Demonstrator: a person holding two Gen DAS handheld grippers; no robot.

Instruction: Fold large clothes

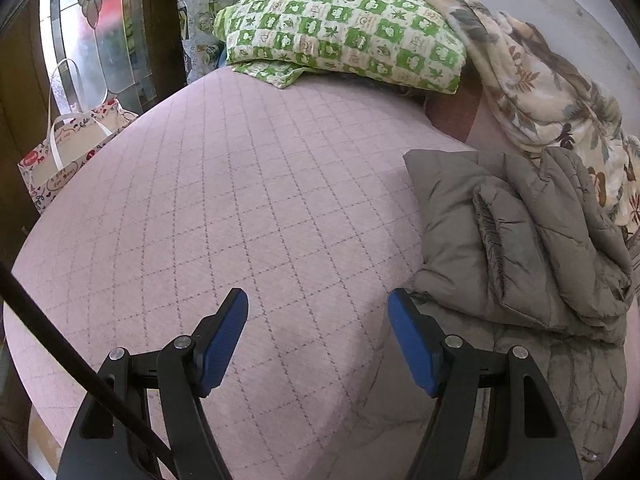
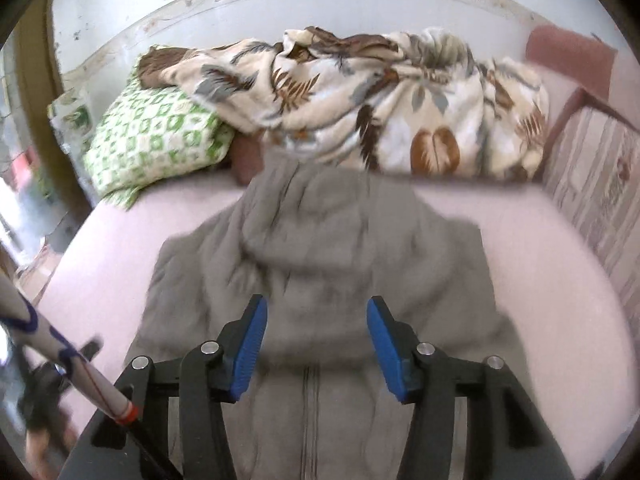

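both claws are gaping, gripping nothing: right claw (image 2: 317,312) is hovering over the jacket (image 2: 320,264), which is lying beneath and ahead; left claw (image 1: 318,304) is hanging above bed (image 1: 224,200), jacket (image 1: 520,240) lying to its right.

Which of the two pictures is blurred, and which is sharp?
Right wrist view: the jacket and the blanket are smeared by motion blur, while the right claw itself looks sharp. Left wrist view: sharp overall, the bed stitching is crisp; fisheye bends its edges.
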